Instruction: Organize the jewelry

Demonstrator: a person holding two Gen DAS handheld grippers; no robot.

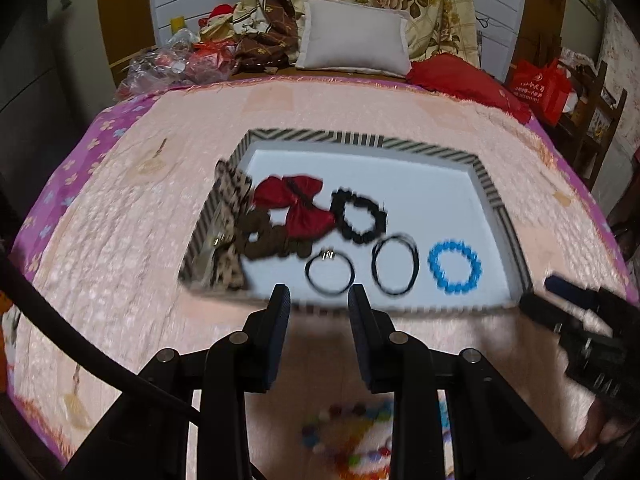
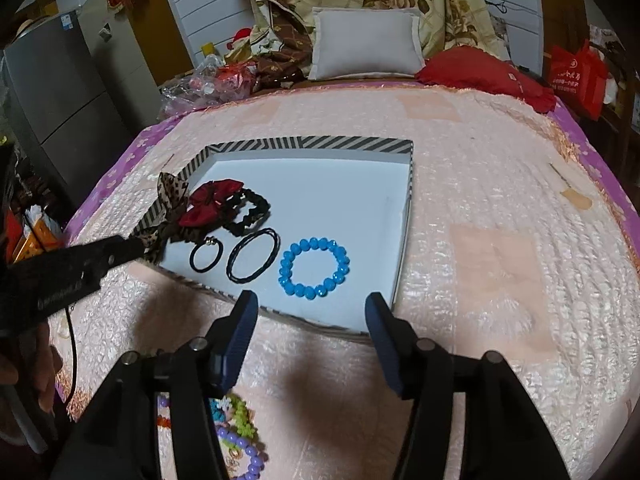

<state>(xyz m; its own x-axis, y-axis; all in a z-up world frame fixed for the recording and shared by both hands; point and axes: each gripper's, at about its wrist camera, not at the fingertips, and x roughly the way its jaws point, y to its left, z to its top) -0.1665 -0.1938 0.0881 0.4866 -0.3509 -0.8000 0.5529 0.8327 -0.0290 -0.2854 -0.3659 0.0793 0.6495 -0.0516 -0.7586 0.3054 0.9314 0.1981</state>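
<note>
A shallow white tray with a striped rim (image 1: pixel 360 142) (image 2: pixel 312 145) lies on the bed. In it are a blue bead bracelet (image 1: pixel 455 267) (image 2: pixel 314 269), two black hair ties (image 1: pixel 330 272) (image 1: pixel 395 264) (image 2: pixel 205 257) (image 2: pixel 253 261), a black scrunchie (image 1: pixel 360 214) (image 2: pixel 246 210), a red bow (image 1: pixel 296 206) (image 2: pixel 208 202) and a leopard-print bow (image 1: pixel 228 216) (image 2: pixel 170 200). My left gripper (image 1: pixel 319 294) is open and empty, just before the tray's near edge. My right gripper (image 2: pixel 312 304) is open and empty, near the blue bracelet. Colourful bead bracelets (image 1: pixel 352 436) (image 2: pixel 236 432) lie on the bed under the grippers.
The bed has a pink quilted cover (image 2: pixel 480 200) with a purple border. A white pillow (image 1: pixel 354 42), a red cushion (image 1: pixel 460 78), blankets and plastic bags (image 1: pixel 168 64) lie at the far end. A red bag (image 1: pixel 540 88) and a grey fridge (image 2: pixel 60 92) stand beside the bed.
</note>
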